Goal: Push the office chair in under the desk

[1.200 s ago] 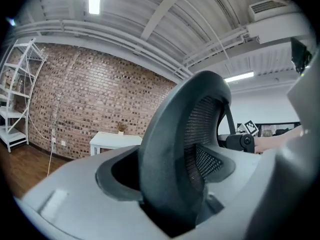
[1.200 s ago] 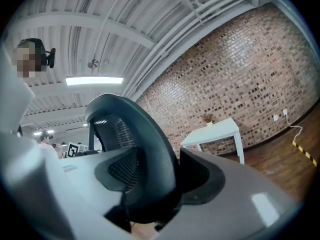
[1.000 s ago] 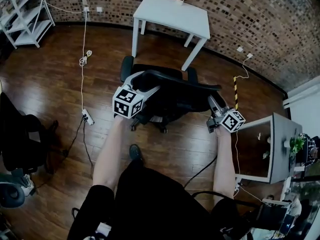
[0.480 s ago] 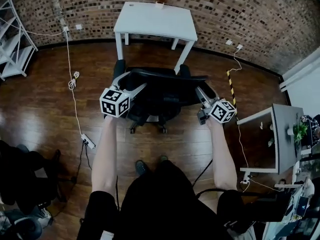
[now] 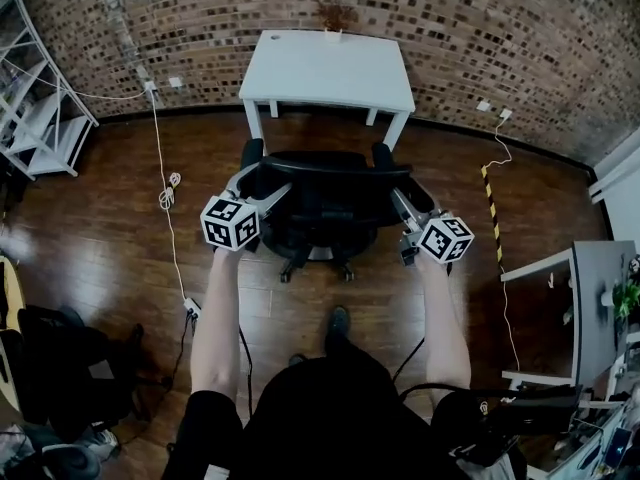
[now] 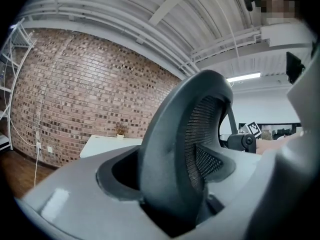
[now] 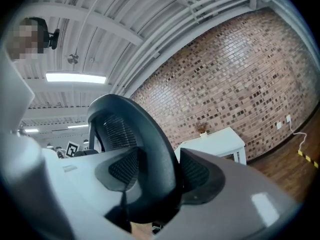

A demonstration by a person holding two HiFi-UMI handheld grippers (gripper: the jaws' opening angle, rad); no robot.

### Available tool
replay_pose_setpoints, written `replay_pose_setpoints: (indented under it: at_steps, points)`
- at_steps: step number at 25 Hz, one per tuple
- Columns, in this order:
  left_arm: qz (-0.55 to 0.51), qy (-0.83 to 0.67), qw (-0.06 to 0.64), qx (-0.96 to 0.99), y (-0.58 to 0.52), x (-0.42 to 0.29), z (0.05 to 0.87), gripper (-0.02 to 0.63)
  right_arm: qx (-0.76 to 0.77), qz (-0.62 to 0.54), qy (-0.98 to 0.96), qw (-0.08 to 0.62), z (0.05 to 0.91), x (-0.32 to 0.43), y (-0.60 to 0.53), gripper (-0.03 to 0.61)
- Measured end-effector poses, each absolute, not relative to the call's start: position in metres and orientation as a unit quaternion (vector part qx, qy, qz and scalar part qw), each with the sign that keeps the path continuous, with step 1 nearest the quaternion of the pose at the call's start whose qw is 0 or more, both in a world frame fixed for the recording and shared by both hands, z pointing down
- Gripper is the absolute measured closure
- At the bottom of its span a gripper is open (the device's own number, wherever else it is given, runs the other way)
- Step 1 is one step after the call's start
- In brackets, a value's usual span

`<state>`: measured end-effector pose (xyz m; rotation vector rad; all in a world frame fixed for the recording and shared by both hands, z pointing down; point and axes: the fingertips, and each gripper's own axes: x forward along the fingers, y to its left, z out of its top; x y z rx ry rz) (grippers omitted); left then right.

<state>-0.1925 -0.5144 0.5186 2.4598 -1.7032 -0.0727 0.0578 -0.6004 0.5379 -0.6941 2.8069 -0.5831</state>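
At left, we see the left gripper (image 5: 265, 181) pinching the left backrest rim of the black mesh office chair (image 5: 325, 203). At centre, the chair stands on the dark wooden floor (image 5: 100, 218), just in front of the white rectangular table (image 5: 330, 68) against the brick wall (image 5: 500, 28). At right, the right gripper (image 5: 408, 196) clamps the backrest's right rim.

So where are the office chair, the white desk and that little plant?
office chair (image 5: 330, 164), head view, backrest's top edge.
white desk (image 5: 330, 68), head view, bare tabletop.
little plant (image 5: 335, 16), head view, its twigs.
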Motion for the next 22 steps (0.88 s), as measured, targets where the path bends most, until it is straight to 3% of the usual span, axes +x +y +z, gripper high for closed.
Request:
replay_pose_setpoints:
  at_steps: [22]
  points:
    - [-0.027, -0.548, 0.061, 0.834, -0.707, -0.247, 0.529, 0.179, -0.167, -0.262, 0.941, 0.134, 0.534, 0.017, -0.777, 0.337]
